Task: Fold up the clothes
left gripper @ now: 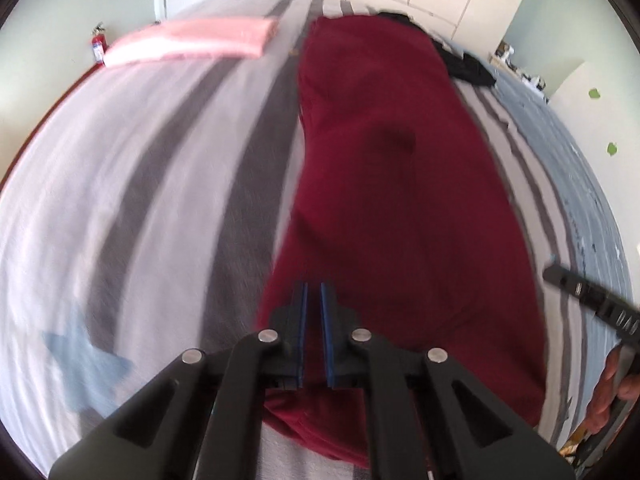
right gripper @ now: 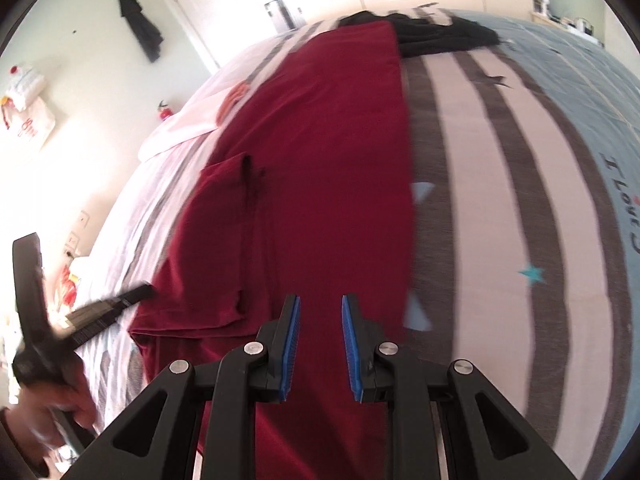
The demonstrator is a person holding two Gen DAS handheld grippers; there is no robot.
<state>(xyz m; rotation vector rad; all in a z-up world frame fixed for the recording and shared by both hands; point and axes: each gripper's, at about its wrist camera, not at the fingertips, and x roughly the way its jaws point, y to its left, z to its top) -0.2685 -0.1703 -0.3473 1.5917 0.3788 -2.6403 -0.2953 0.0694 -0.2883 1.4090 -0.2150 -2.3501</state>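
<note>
A dark red garment [left gripper: 384, 184] lies spread lengthwise on the striped bed cover [left gripper: 160, 160]. In the right wrist view the red garment [right gripper: 320, 152] has one part folded over along its left side. My left gripper [left gripper: 313, 286] hovers over the garment's near left edge. Its blue pads stand almost together, and no cloth shows pinched between them. My right gripper [right gripper: 320, 298] hangs over the garment's near right part, pads apart, with flat cloth seen through the gap. Each gripper shows blurred in the other's view: the left gripper [right gripper: 140, 293] and the right gripper [left gripper: 551, 271].
A folded pink garment [left gripper: 192, 40] lies at the far left of the bed. A black garment [right gripper: 440, 36] sits at the far end beside the red one. A person's hand [right gripper: 52, 400] holds the left gripper. Walls, cupboards and a fire extinguisher [left gripper: 99, 44] stand beyond the bed.
</note>
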